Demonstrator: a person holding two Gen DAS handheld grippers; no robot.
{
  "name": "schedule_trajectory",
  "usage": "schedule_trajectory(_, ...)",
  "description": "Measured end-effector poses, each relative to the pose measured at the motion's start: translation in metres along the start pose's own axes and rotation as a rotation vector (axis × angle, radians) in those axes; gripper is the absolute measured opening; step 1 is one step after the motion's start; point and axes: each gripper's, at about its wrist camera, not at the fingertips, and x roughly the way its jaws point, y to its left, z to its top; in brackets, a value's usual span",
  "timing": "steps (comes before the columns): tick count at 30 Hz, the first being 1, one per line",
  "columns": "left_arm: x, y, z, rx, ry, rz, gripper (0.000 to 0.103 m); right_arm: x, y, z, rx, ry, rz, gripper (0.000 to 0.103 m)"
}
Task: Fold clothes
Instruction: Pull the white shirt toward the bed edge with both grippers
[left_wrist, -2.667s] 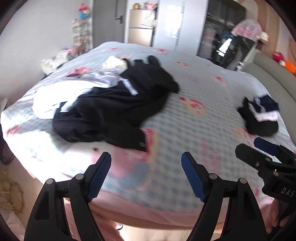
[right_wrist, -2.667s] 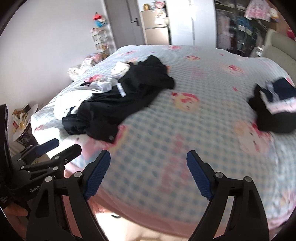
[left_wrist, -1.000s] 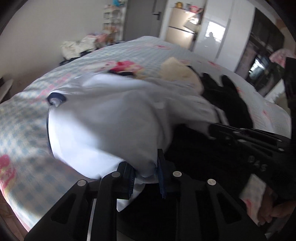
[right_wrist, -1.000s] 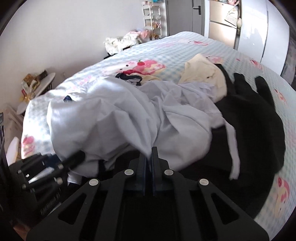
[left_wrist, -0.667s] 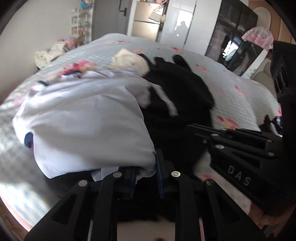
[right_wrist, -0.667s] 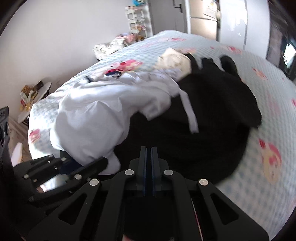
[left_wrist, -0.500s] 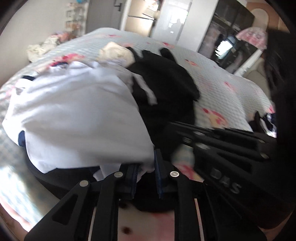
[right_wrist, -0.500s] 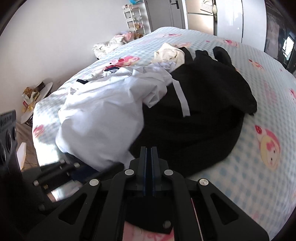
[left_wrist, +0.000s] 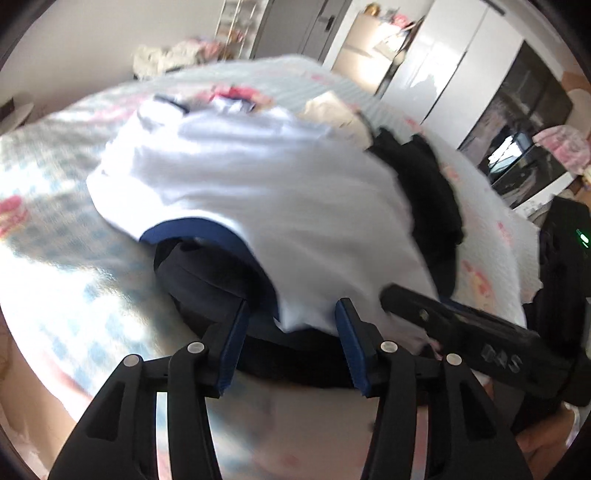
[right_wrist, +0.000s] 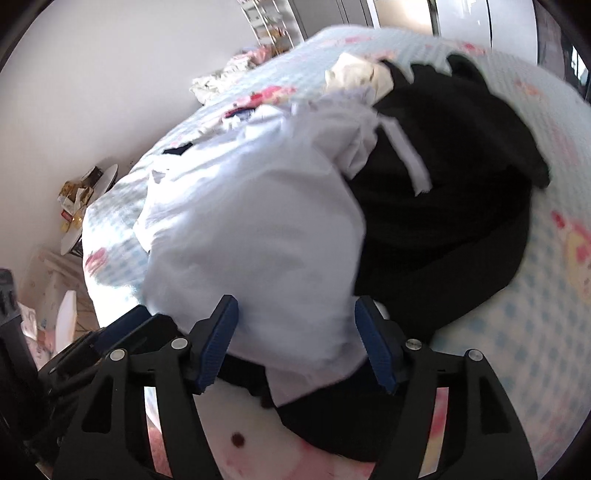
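Folding has barely begun: the white shirt (left_wrist: 258, 192) lies crumpled over the black clothes (right_wrist: 443, 192) near the bed's (left_wrist: 55, 258) front edge, both the left gripper (left_wrist: 291, 343) and right gripper (right_wrist: 295, 343) having just opened wide, gripping nothing.

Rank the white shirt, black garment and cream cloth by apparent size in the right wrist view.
1. White shirt, though nearest the camera
2. Black garment, close to it in spread
3. Cream cloth
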Motion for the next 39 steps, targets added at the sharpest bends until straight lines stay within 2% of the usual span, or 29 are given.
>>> schedule_trajectory(2, 0.011, -0.001, 0.002, 0.008, 0.02, -0.003, 0.05, 0.016, -0.001, -0.003, 0.004, 0.036, -0.025, 0.069)
schedule_trajectory(4, 0.017, -0.005, 0.004, 0.023, 0.025, -0.02, 0.047, 0.025, -0.001, -0.008, -0.008, 0.053, -0.022, 0.047)
schedule_trajectory(5, 0.015, -0.01, 0.003, 0.041, 0.018, -0.02, 0.038, 0.027, -0.001, -0.011, -0.018, 0.057, -0.013, 0.03)
schedule_trajectory(6, 0.014, -0.015, 0.002, 0.059, 0.01, -0.021, 0.034, 0.027, -0.001, -0.013, -0.03, 0.054, -0.008, 0.023)
schedule_trajectory(8, 0.009, -0.024, -0.001, 0.097, 0.001, -0.028, 0.017, 0.022, -0.002, -0.016, -0.052, 0.032, -0.01, 0.017)
schedule_trajectory(9, 0.006, -0.027, -0.002, 0.117, -0.001, -0.034, 0.017, 0.018, -0.002, -0.017, -0.053, 0.019, -0.017, 0.015)
schedule_trajectory(13, 0.0, -0.05, -0.011, 0.183, 0.01, -0.071, 0.017, -0.004, -0.006, -0.019, -0.065, -0.048, -0.072, 0.014)
schedule_trajectory(18, -0.005, -0.08, -0.036, 0.228, 0.054, -0.156, 0.017, -0.034, -0.022, -0.039, -0.065, -0.092, -0.141, 0.013)
schedule_trajectory(22, -0.014, -0.119, -0.068, 0.3, 0.094, -0.214, 0.014, -0.059, -0.053, -0.065, -0.005, -0.101, -0.176, 0.013)
schedule_trajectory(30, -0.014, -0.195, -0.131, 0.389, 0.203, -0.298, 0.012, -0.118, -0.14, -0.14, 0.176, -0.12, -0.207, 0.012)
schedule_trajectory(39, -0.029, -0.318, -0.23, 0.577, 0.341, -0.447, 0.01, -0.208, -0.236, -0.229, 0.402, -0.184, -0.329, 0.012)
